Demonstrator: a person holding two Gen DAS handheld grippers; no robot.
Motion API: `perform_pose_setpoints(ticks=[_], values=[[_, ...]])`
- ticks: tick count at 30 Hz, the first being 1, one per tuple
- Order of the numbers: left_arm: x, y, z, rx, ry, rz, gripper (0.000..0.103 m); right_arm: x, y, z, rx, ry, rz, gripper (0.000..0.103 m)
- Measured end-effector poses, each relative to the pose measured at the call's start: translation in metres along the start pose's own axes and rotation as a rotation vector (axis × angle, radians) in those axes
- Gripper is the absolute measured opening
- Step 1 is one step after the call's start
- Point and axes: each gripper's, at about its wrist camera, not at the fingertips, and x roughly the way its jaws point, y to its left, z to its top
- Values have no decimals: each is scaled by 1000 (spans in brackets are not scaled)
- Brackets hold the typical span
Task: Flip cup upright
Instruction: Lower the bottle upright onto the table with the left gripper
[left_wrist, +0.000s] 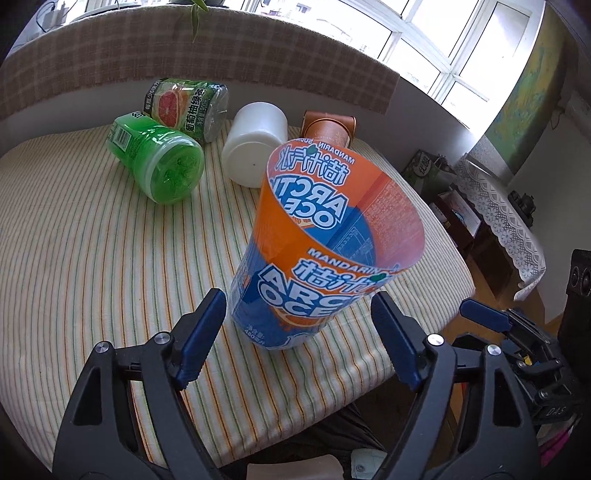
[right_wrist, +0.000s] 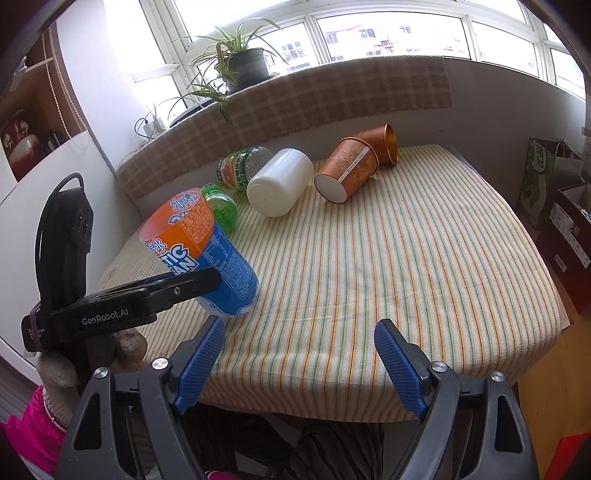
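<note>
An orange and blue Arctic Ocean cup (left_wrist: 317, 240) stands upright on the striped tablecloth (left_wrist: 92, 258), mouth up and leaning slightly. My left gripper (left_wrist: 295, 306) is open, its blue fingers on either side of the cup's base and apart from it. In the right wrist view the cup (right_wrist: 207, 254) stands at the table's left edge, with the left gripper's black body (right_wrist: 122, 299) in front of it. My right gripper (right_wrist: 299, 332) is open and empty above the table's near edge.
Lying on their sides at the back are a green cup (left_wrist: 159, 162), a grapefruit-label bottle cup (left_wrist: 188, 107), a white cup (right_wrist: 280, 184), a brown patterned cup (right_wrist: 347, 170) and a gold cup (right_wrist: 388, 144). A potted plant (right_wrist: 243, 62) sits on the sill.
</note>
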Motion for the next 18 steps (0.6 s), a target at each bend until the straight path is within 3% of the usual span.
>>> perform_pose_setpoints(ticks=[6, 14, 18], values=[[-22, 6, -14, 7, -36, 77, 83, -7, 6, 4, -32, -33, -13, 85], [-74, 4, -25, 44, -217, 232, 83, -18, 20, 10, -93, -94, -37, 85], [-95, 1, -28, 51, -299, 274, 90, -25, 27, 11, -112, -131, -45, 85]])
